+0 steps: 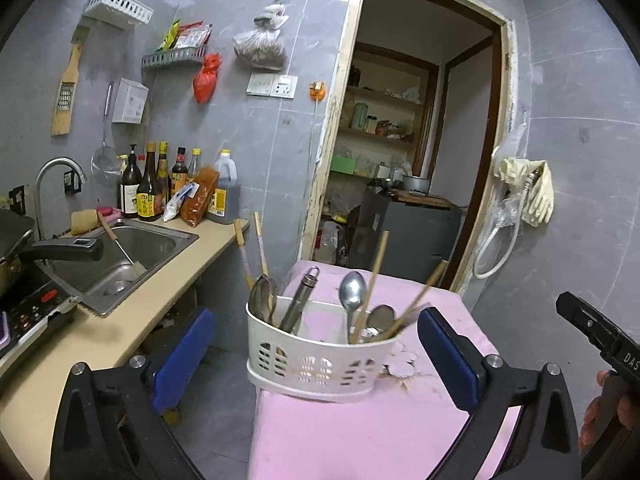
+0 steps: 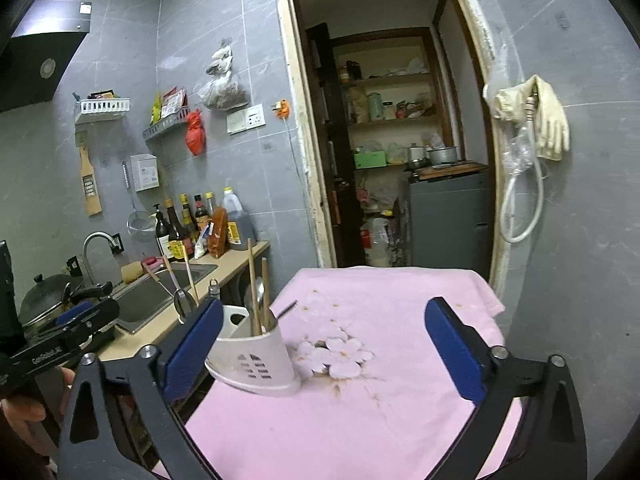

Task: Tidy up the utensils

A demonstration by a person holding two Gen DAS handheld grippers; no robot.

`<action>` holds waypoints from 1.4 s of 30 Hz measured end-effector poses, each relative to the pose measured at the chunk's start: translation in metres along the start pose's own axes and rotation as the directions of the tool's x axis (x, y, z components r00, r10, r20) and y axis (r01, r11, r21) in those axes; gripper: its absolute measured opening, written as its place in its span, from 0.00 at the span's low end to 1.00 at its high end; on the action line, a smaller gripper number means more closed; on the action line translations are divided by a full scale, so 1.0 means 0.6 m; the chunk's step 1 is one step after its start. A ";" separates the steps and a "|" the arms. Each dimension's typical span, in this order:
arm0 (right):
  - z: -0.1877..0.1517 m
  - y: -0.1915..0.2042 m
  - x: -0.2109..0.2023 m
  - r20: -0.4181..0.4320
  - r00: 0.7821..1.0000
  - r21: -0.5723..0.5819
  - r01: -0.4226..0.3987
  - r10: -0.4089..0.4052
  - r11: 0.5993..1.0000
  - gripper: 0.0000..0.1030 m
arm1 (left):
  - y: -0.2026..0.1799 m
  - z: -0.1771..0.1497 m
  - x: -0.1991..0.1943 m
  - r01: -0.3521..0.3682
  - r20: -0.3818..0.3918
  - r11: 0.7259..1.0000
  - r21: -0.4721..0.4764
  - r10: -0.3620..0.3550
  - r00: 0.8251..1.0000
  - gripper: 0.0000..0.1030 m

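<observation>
Left wrist view: left tongs [image 1: 316, 344] wide, empty, utensil basket [image 1: 316, 360] between them, spoon [image 1: 352, 292] visible. Right wrist view: right tongs [image 2: 324, 344] wide, empty; basket at their left pad, bare pink table [image 2: 400, 420] rightward.

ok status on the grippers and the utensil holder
Left gripper open, empty. Right gripper open, empty. Holder upright on pink cloth, spoons and chopsticks inside. Nothing in the way.

Sauce bottles [image 1: 148, 184] beside steel sink [image 1: 120, 256]
</observation>
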State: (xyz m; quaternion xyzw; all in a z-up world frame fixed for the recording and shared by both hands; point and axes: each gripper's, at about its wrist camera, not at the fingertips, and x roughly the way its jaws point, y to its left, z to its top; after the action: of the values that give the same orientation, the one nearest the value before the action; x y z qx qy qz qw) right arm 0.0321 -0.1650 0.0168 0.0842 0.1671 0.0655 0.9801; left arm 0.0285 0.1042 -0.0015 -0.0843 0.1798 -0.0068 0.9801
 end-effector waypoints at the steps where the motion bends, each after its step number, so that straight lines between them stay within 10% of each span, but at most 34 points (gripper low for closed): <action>1: -0.003 -0.003 -0.009 -0.002 1.000 0.002 0.005 -0.005 1.000 0.99 | -0.004 -0.004 -0.009 0.000 0.001 1.000 0.005 0.000 1.000 0.99; 24: -0.087 -0.053 -0.204 -0.046 0.991 0.035 0.125 -0.124 0.992 0.99 | -0.062 -0.089 -0.171 0.040 -0.039 0.994 0.099 -0.036 0.999 0.99; 42: -0.113 -0.040 -0.212 -0.064 0.983 0.016 0.174 -0.173 0.985 0.99 | -0.053 -0.106 -0.169 0.064 -0.064 0.989 0.131 -0.056 0.996 0.99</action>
State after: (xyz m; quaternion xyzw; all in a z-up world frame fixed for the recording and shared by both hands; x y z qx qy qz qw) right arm -0.1073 -0.1986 -0.0103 0.0780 0.2051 -0.0194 0.9754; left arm -0.0883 0.0666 -0.0191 -0.0242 0.2055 -0.0510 0.9770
